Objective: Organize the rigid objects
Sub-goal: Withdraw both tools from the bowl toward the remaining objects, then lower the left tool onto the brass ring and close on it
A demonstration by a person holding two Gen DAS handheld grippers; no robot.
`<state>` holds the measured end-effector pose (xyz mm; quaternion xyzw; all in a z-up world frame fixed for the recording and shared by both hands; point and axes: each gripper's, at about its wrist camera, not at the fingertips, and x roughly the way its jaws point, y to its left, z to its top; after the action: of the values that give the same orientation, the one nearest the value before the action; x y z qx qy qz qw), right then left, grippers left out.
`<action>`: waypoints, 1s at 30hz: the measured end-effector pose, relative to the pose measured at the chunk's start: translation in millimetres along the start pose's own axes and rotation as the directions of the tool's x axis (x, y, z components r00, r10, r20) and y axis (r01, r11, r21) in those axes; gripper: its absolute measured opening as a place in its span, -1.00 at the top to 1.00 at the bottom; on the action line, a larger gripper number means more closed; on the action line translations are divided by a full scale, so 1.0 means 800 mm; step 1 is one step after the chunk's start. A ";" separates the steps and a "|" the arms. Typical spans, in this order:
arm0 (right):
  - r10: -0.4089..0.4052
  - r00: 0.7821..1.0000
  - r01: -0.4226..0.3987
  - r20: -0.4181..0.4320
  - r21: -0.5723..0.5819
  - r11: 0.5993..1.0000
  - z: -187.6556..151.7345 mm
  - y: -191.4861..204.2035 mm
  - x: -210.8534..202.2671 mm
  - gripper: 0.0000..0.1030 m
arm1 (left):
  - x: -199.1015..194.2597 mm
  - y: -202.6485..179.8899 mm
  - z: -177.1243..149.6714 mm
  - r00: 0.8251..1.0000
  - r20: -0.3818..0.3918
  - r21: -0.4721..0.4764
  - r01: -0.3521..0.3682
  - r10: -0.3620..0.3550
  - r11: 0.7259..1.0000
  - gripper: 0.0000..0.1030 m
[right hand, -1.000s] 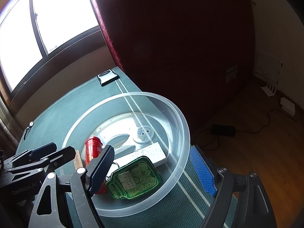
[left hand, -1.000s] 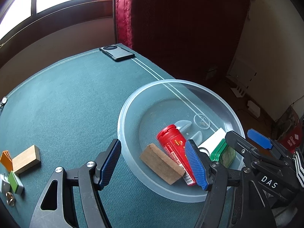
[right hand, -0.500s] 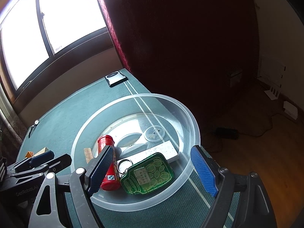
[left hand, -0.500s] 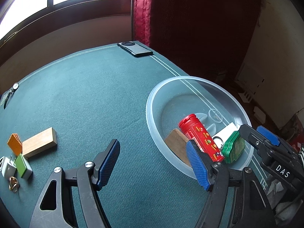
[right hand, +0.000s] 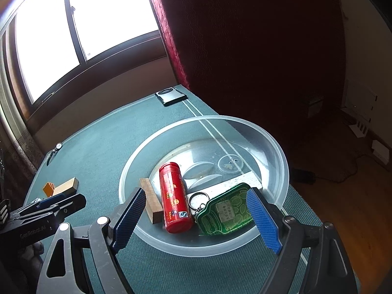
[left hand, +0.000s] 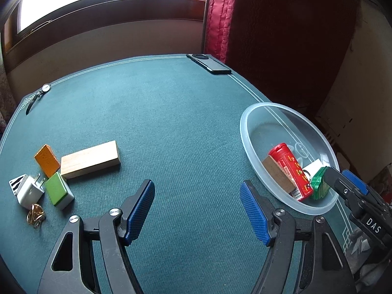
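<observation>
My left gripper (left hand: 197,210) hangs spread and empty over the green table (left hand: 171,122). My right gripper (right hand: 196,210), likewise spread, hovers above the clear bowl (right hand: 281,161), where a red canister (right hand: 174,201), brown block (right hand: 152,203) and green keychain case (right hand: 225,210) lie.

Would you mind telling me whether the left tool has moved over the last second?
Yes. The left tool has swung left, away from the bowl, toward the wooden block.
</observation>
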<state>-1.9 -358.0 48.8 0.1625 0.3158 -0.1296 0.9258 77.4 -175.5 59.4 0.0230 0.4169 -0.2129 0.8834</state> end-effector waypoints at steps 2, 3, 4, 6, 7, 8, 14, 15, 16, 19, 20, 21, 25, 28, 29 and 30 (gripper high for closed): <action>0.007 1.000 -0.007 -0.002 -0.016 1.000 -0.003 0.010 0.000 -0.70 | -0.003 0.013 -0.004 1.000 0.001 -0.019 -0.011 0.011 1.000 -0.42; 0.010 1.000 -0.010 -0.003 -0.025 1.000 -0.004 0.016 0.000 -0.70 | -0.006 0.020 -0.006 1.000 0.002 -0.029 -0.018 0.019 0.999 -0.42; 0.013 1.000 -0.013 -0.004 -0.035 0.999 -0.005 0.021 0.000 -0.70 | -0.008 0.027 -0.009 1.000 0.003 -0.038 -0.026 0.026 0.999 -0.42; 0.021 1.000 -0.021 -0.005 -0.052 0.998 -0.007 0.032 -0.001 -0.71 | -0.013 0.041 -0.013 0.999 0.007 -0.059 -0.039 0.039 0.997 -0.42; 0.026 1.000 -0.026 -0.006 -0.059 0.998 -0.008 0.037 -0.001 -0.71 | -0.016 0.048 -0.015 0.999 0.008 -0.071 -0.044 0.045 0.997 -0.42; 0.031 0.999 -0.031 -0.007 -0.066 0.997 -0.009 0.043 -0.001 -0.71 | -0.019 0.055 -0.017 0.999 0.011 -0.082 -0.050 0.051 0.995 -0.42; 0.058 0.998 -0.060 -0.022 -0.108 0.992 -0.018 0.071 -0.001 -0.72 | -0.037 0.098 -0.029 0.995 0.028 -0.141 -0.094 0.098 0.986 -0.42; 0.062 0.998 -0.065 -0.026 -0.114 0.991 -0.019 0.077 -0.001 -0.72 | -0.039 0.104 -0.031 0.994 0.031 -0.149 -0.104 0.109 0.983 -0.42; 0.067 0.997 -0.070 -0.030 -0.121 0.990 -0.021 0.082 -0.001 -0.72 | -0.044 0.111 -0.033 0.992 0.034 -0.158 -0.112 0.119 0.981 -0.42; 0.081 0.996 -0.086 -0.041 -0.142 0.986 -0.027 0.097 0.001 -0.72 | -0.055 0.133 -0.041 0.988 0.043 -0.187 -0.136 0.147 0.973 -0.42; 0.087 0.995 -0.092 -0.045 -0.150 0.984 -0.029 0.103 0.001 -0.72 | -0.059 0.140 -0.043 0.987 0.045 -0.196 -0.144 0.156 0.970 -0.42; 0.091 0.995 -0.098 -0.050 -0.157 0.983 -0.032 0.108 0.002 -0.72 | -0.062 0.148 -0.046 0.986 0.047 -0.209 -0.149 0.162 0.967 -0.42; 0.111 0.991 -0.122 -0.071 -0.183 0.976 -0.040 0.126 0.003 -0.72 | -0.075 0.172 -0.054 0.979 0.057 -0.252 -0.174 0.194 0.952 -0.42; 0.123 0.989 -0.138 -0.087 -0.202 0.970 -0.047 0.139 0.004 -0.72 | -0.083 0.187 -0.060 0.970 0.067 -0.281 -0.207 0.234 0.937 -0.42; 0.126 0.988 -0.143 -0.091 -0.209 0.968 -0.049 0.143 0.004 -0.72 | -0.085 0.192 -0.062 0.967 0.068 -0.291 -0.217 0.247 0.932 -0.42; 0.129 0.987 -0.147 -0.095 -0.215 0.965 -0.051 0.147 0.004 -0.72 | -0.085 0.197 -0.064 0.965 0.067 -0.301 -0.223 0.254 0.927 -0.42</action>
<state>18.5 -235.8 42.3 0.0850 0.3531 -0.0219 0.9315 64.3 3.3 55.1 -0.0676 0.3906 -0.0411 0.9171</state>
